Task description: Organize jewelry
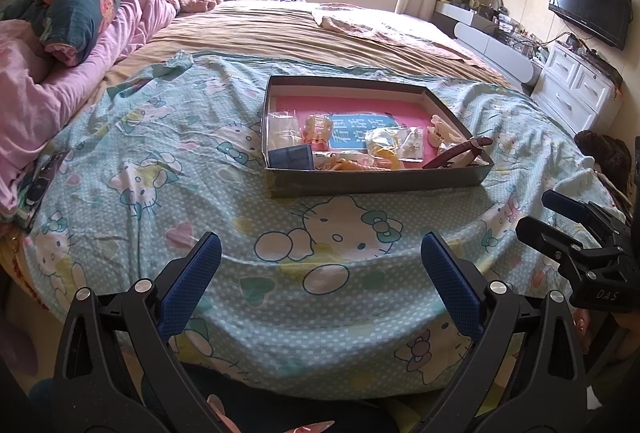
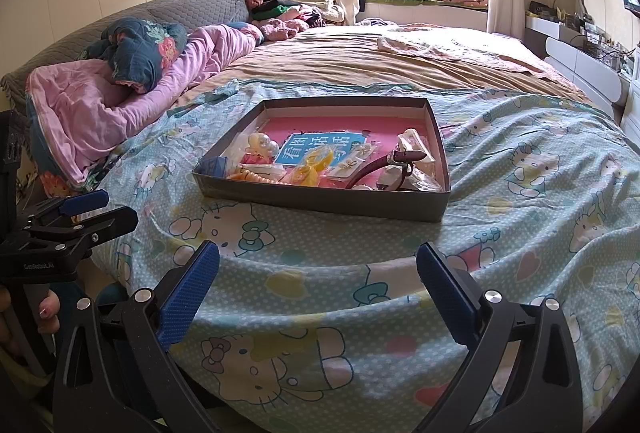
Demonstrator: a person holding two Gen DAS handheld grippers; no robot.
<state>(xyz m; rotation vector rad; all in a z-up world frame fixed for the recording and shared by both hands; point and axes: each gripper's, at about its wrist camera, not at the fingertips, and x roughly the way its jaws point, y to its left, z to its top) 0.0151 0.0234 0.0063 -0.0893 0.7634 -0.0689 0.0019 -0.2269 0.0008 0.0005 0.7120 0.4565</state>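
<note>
Still, left gripper and right gripper hung agape, empty, at bed edge. Jewelry sat heaped in shallow box on soft blanket. Risk: watch strap overlapped bagged pieces; careless pinch might drag neighbours, tip box.

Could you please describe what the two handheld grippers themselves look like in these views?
Both are alike: the left gripper and right gripper have black plastic frames with triangular cut-outs, silver round pivot bolts and blue textured finger pads. White lettering marks their bodies, "DAS" on the right, "GenRobot.AI" on the left. No cables or sleeves show.
</note>
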